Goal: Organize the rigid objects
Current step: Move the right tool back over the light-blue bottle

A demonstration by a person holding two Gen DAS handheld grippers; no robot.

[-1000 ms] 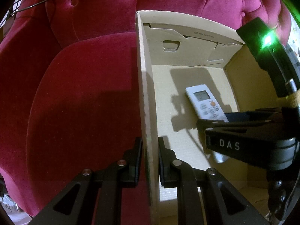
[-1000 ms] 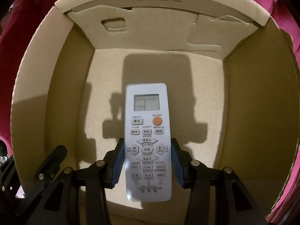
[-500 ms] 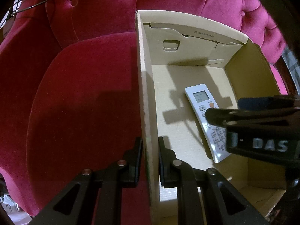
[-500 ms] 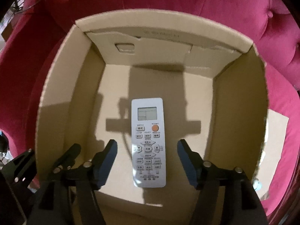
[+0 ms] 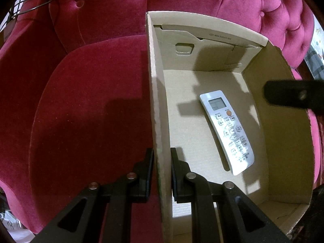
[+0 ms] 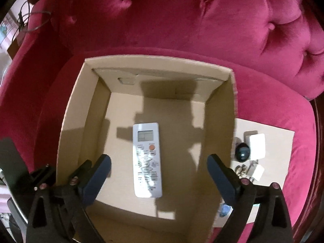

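Left gripper (image 5: pixel 161 170): fingers pinch the left wall of the box (image 5: pixel 156 93), one inside and one outside, apparently to steady the box on the sofa (image 5: pixel 91 101) while items go in. It points steeply downward along that wall.

Right gripper (image 6: pixel 159 177): jaws opening, fingers (image 6: pixel 97 176) spread wide with nothing between the pads. It hangs above the box, pointing steeply down. The remote (image 6: pixel 147 159) lies flat below on the box floor, face up, clear of all walls, so it appears just released.

Outward: chargers (image 6: pixel 256 146), a dark ball (image 6: pixel 243 151) and small metal parts (image 6: pixel 241 169) wait on a cardboard sheet (image 6: pixel 281 141) just right of the box, probably next to be packed.
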